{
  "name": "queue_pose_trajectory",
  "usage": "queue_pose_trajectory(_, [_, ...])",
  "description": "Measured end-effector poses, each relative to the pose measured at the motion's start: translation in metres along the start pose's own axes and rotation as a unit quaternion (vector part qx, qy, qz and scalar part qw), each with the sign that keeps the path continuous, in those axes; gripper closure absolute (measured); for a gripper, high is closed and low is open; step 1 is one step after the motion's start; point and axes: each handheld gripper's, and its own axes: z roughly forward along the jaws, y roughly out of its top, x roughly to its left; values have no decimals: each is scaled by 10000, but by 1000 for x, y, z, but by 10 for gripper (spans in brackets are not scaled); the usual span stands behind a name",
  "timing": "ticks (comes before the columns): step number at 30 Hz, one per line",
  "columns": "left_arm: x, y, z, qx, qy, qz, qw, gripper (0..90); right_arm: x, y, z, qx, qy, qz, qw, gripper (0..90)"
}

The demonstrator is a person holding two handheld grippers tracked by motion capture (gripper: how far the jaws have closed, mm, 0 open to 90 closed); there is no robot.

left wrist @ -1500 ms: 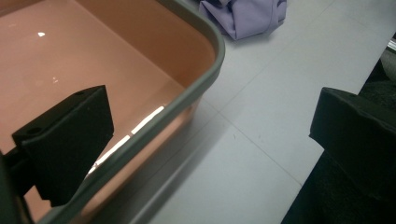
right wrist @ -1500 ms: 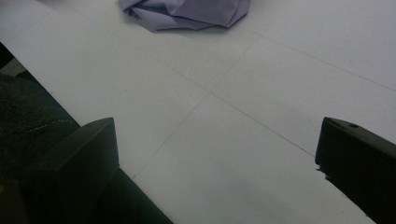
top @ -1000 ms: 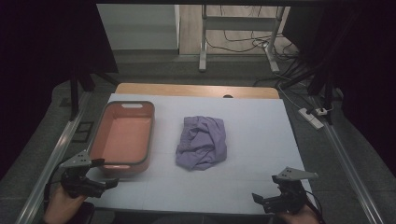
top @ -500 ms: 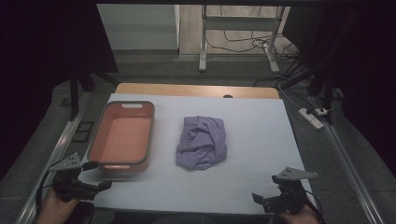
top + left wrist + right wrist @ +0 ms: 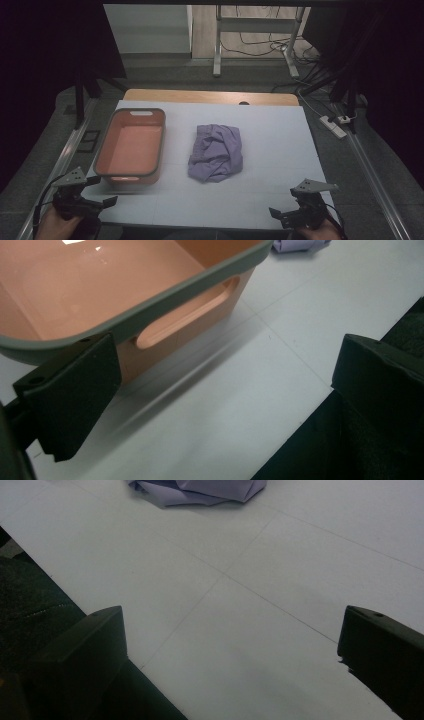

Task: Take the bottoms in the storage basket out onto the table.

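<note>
A crumpled lilac cloth lay near the middle of the white table, with an orange tub rimmed in grey standing just to its left, the two apart. The tub held nothing that I could see. The left gripper hung at the table's near left corner, its jaws spread wide with nothing between them, pointing at the tub's near end; in the left gripper view the tub's handle slot sat just beyond the left jaw. The right gripper hovered at the near right edge, jaws likewise wide apart and empty. The cloth lay well ahead of it, toward the left.
</note>
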Motion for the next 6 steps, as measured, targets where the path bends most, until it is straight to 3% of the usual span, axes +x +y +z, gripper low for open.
queue_pose_trajectory(6, [1, 2, 2, 67, -65, -19, 10000, 0, 0, 0, 1, 40, -46, 14, 10000, 0])
